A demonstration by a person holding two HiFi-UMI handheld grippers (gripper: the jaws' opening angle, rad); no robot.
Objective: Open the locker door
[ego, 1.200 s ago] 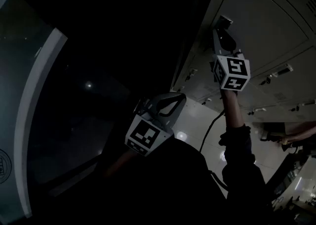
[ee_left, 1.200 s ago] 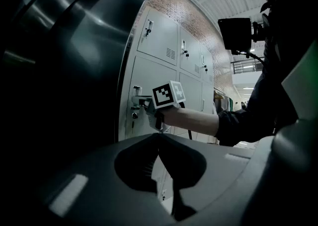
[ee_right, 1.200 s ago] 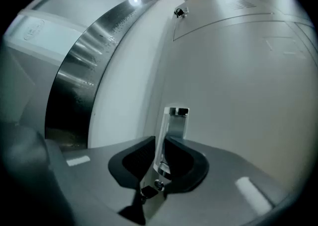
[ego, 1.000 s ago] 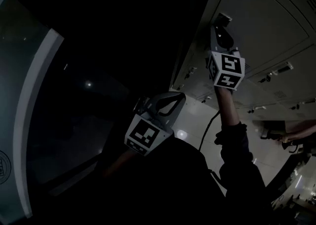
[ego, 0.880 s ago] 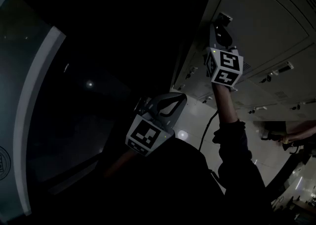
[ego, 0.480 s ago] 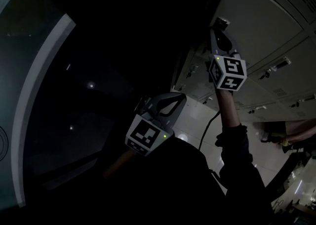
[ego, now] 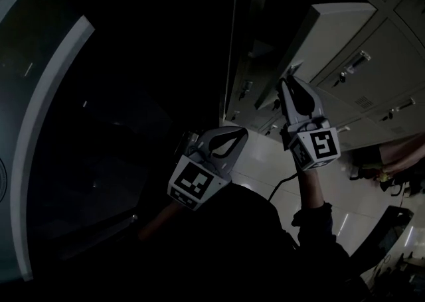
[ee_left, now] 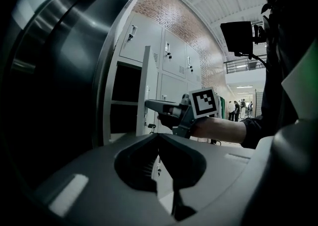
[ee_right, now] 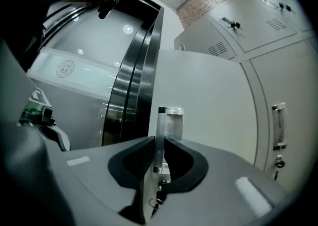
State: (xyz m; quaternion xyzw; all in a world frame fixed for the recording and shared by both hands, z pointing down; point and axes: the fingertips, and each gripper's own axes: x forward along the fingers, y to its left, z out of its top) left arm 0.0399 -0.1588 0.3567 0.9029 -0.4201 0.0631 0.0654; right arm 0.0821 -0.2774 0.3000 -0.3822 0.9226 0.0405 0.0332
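The grey locker door [ego: 335,25] stands swung out from the locker bank, and its dark compartment [ee_left: 124,102] shows behind it. My right gripper [ego: 290,83] is shut on the door's handle [ee_right: 172,119] at the door's free edge; the jaws pinch its upright bar in the right gripper view. From the left gripper view the right gripper [ee_left: 155,105] reaches level to the door edge [ee_left: 145,88]. My left gripper [ego: 234,136] hangs lower and to the left, away from the lockers, shut with nothing in it [ee_left: 162,140].
Neighbouring lockers [ee_right: 278,115] with handles and keys fill the right side. A curved steel column [ee_left: 74,61] stands left of the open compartment. Several people [ee_left: 241,108] stand far down the hall. Another person's arm [ego: 398,151] shows at the right edge.
The door was flush with the bank and has swung open. My right gripper has moved down and toward me with the handle. The left gripper has stayed put.
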